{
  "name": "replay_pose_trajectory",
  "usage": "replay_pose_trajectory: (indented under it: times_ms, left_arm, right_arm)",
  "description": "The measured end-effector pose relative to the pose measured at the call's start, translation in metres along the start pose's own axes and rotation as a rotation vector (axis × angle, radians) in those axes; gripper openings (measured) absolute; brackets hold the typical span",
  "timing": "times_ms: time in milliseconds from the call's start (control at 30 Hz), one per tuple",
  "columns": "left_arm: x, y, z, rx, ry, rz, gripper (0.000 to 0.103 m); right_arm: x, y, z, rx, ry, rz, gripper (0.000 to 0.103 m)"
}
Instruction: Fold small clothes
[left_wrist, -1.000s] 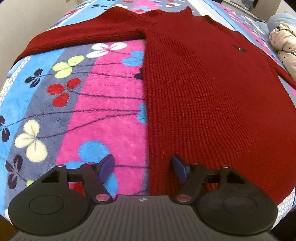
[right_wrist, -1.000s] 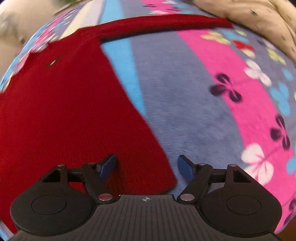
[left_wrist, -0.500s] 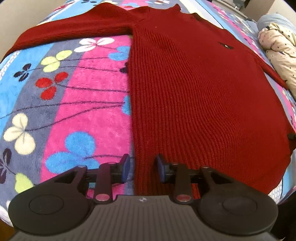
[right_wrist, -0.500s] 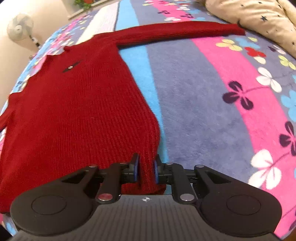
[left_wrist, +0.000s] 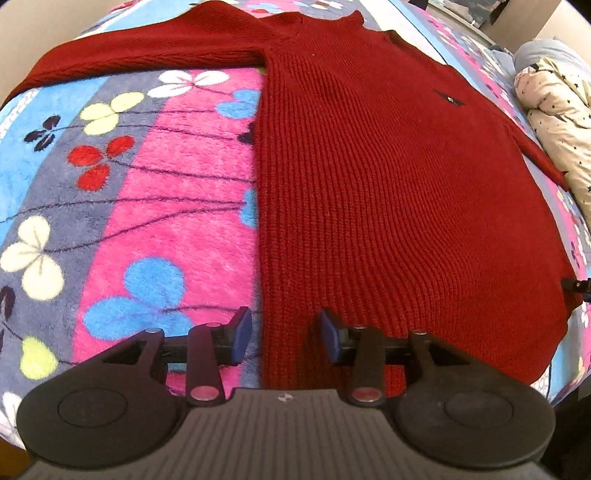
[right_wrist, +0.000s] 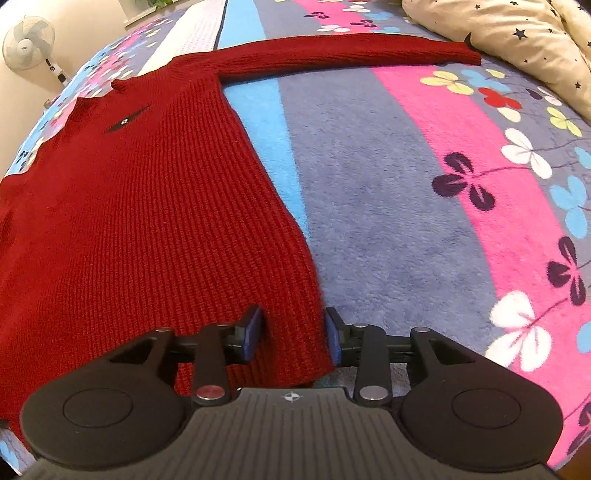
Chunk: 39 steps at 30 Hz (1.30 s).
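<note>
A red sweater (left_wrist: 388, 192) lies flat on a flowered blanket (left_wrist: 177, 206), both sleeves spread out. The left claw (left_wrist: 284, 332) and the right claw (right_wrist: 293, 330) each straddle 1 bottom corner of the sweater; both have just been opening and now stand partly apart, pads not pressing the knit.

A red knitted sweater (left_wrist: 388, 192) lies flat on a flowered fleece blanket (left_wrist: 155, 206), one sleeve stretched out to the left. The left gripper (left_wrist: 283, 334) straddles the sweater's lower left corner — its jaws have just been opening, blue pads apart, fabric edge between them — not pinched.
</note>
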<state>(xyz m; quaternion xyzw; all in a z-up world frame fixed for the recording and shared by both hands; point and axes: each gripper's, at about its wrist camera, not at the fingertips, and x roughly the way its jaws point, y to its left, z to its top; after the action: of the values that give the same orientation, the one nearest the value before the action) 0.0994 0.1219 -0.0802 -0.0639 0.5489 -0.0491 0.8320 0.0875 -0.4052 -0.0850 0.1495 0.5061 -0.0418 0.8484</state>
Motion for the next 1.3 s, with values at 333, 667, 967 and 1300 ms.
replay_pose_trajectory:
  times_ms: [333, 667, 967, 1300]
  left_arm:
    - [0.001, 0.002, 0.002, -0.025, -0.002, -0.014, 0.047]
    - [0.005, -0.002, -0.002, 0.026, -0.009, 0.019, 0.047]
    - [0.0, -0.016, -0.007, 0.141, -0.046, 0.037, 0.011]
    - [-0.08, 0.017, -0.018, 0.091, -0.301, -0.141, 0.007]
  right_arm:
    - [0.0, 0.0, 0.0, 0.0, 0.001, -0.001, 0.039]
    - [0.001, 0.001, 0.0, -0.014, -0.003, -0.01, 0.039]
    - [-0.004, 0.01, -0.002, -0.088, -0.022, 0.001, 0.017]
    - [-0.073, -0.033, -0.01, 0.214, -0.191, 0.383, 0.01]
